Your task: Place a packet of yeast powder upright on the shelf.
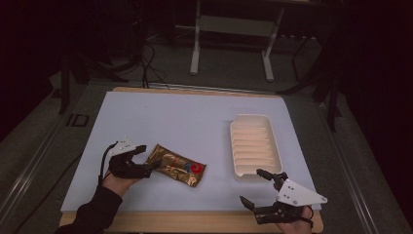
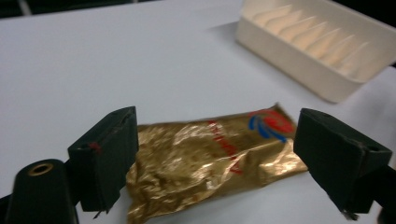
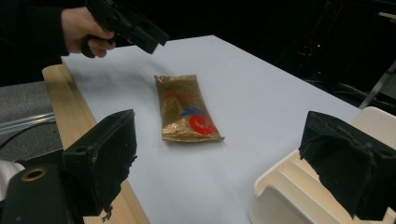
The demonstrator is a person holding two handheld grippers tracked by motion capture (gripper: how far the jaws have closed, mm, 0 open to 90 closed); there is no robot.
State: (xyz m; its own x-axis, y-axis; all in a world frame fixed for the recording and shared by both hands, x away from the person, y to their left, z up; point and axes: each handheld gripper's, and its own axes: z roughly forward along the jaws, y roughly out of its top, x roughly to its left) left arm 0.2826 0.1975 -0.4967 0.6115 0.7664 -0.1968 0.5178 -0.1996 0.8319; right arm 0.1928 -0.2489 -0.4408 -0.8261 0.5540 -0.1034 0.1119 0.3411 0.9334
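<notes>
A crinkled gold snack packet [image 1: 176,165] with red and blue print lies flat on the white table top, left of centre. My left gripper [image 1: 148,157] is at the packet's left end. In the left gripper view its jaws stand apart on either side of the packet [image 2: 210,158] without clamping it. My right gripper [image 1: 252,185] hovers open near the front right edge, with nothing between its fingers. From the right gripper view, the packet [image 3: 187,109] lies ahead on the sheet, and the left gripper [image 3: 135,30] is just beyond the packet's far end.
A cream ribbed tray [image 1: 251,117] sits right of centre, empty, just beyond my right gripper; its wall [image 2: 299,65] shows behind the packet. The white sheet [image 1: 185,117] covers a wooden board whose edge [image 1: 195,222] runs along the front. Dark floor and stand legs lie beyond.
</notes>
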